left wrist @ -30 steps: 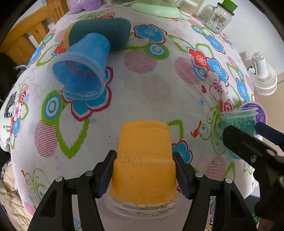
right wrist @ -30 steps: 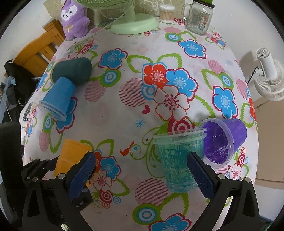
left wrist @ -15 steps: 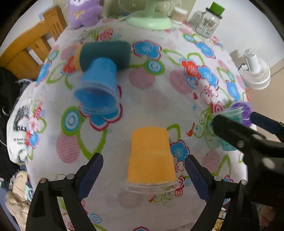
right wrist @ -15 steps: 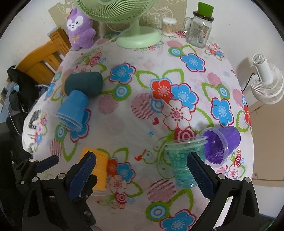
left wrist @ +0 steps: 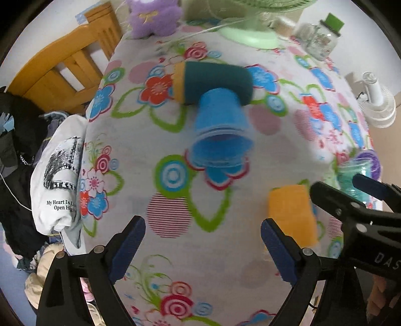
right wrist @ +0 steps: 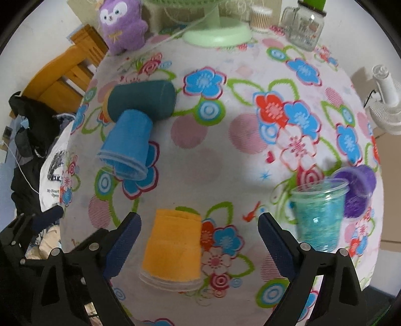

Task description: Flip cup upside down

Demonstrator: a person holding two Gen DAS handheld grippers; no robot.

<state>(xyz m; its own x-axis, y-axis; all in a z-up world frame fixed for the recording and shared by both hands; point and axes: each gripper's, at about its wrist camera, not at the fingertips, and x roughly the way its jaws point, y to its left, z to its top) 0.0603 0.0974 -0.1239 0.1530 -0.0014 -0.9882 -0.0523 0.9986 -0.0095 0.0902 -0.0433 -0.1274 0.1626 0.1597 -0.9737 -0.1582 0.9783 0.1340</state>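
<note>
Landmark: the orange cup (right wrist: 173,248) is taken as the reference; it is seen standing upside down on the flowered tablecloth (right wrist: 225,155), with its clear rim down on the cloth.
Orange cup, left wrist view: the cup (left wrist: 290,213) is seen to the right of the empty gap between the left fingers, partly covered by the black arm of the other tool.
Left gripper: the left gripper (left wrist: 203,240) is held wide open above the cloth; nothing is gripped, and the orange cup is left outside its jaws.
Right gripper: the right gripper (right wrist: 199,235) is spread wide with nothing held; the orange cup is framed between its two blue pads (right wrist: 273,240), though contact with either pad is not seen.
Blue cup: a blue cup (right wrist: 127,145) is laid on its side, beyond the orange cup and to the left, with its mouth turned toward the camera.
Dark teal cup: a dark teal cup (right wrist: 142,99) is laid on its side just behind the blue cup, touching it.
Green cup: a clear cup with green filling (right wrist: 318,213) is stood upright, mouth up, to the right of the orange cup, well apart from it.
Purple cup: a purple cup (right wrist: 358,190) is laid on its side just behind the green one.
Far edge: a plush toy (right wrist: 120,22), a fan base (right wrist: 218,35) and a glass jar (right wrist: 305,27) are set far beyond the orange cup.
Sharpness: the left wrist view is blurred.
</note>
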